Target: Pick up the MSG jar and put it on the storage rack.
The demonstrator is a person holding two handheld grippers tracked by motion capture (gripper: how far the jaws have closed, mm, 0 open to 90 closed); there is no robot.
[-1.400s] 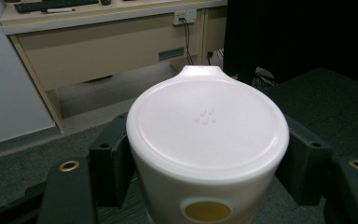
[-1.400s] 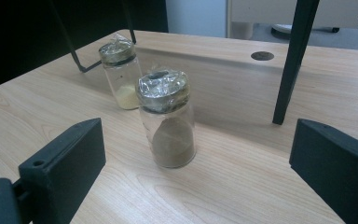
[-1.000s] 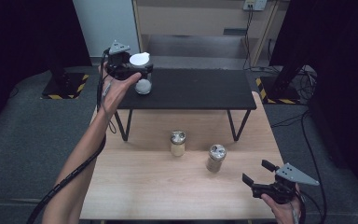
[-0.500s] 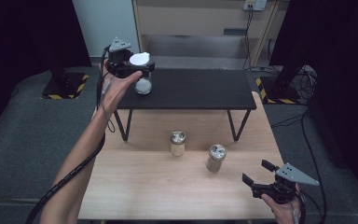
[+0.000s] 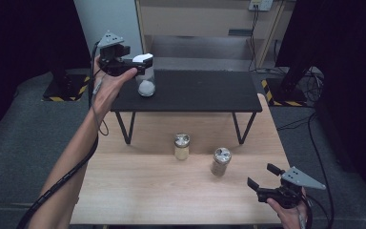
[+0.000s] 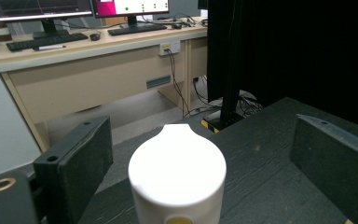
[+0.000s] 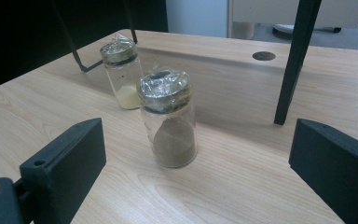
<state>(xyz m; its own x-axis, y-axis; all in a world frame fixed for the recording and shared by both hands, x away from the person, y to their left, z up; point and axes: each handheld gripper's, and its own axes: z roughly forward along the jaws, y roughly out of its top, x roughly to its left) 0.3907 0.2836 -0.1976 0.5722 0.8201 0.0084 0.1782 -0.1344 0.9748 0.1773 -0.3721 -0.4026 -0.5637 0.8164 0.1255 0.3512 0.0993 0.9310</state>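
Observation:
A clear jar (image 5: 146, 82) with a white cap (image 6: 177, 168) and white powder stands on the left part of a low black shelf (image 5: 205, 90). My left gripper (image 5: 138, 64) is open at cap height, its jaws on either side of the cap with a gap on both sides (image 6: 199, 127). On the wooden table (image 5: 147, 191) stand a foil-capped jar of yellow powder (image 5: 181, 146) and one of brown powder (image 5: 220, 161). My right gripper (image 5: 261, 175) is open near the front right corner, pointing at the brown jar (image 7: 168, 123), which stands some way ahead of its jaws (image 7: 198, 127).
The black shelf stands on thin metal legs (image 7: 291, 60) at the back of the table. Beyond it are a beige desk (image 6: 98, 70) with monitors and a keyboard, cables on the grey floor, and a dark curtain (image 6: 298, 51) at the right.
My left gripper has risen a little and drawn slightly back along the white-capped jar, which stays on the shelf. The right gripper and both foil-capped jars have not moved.

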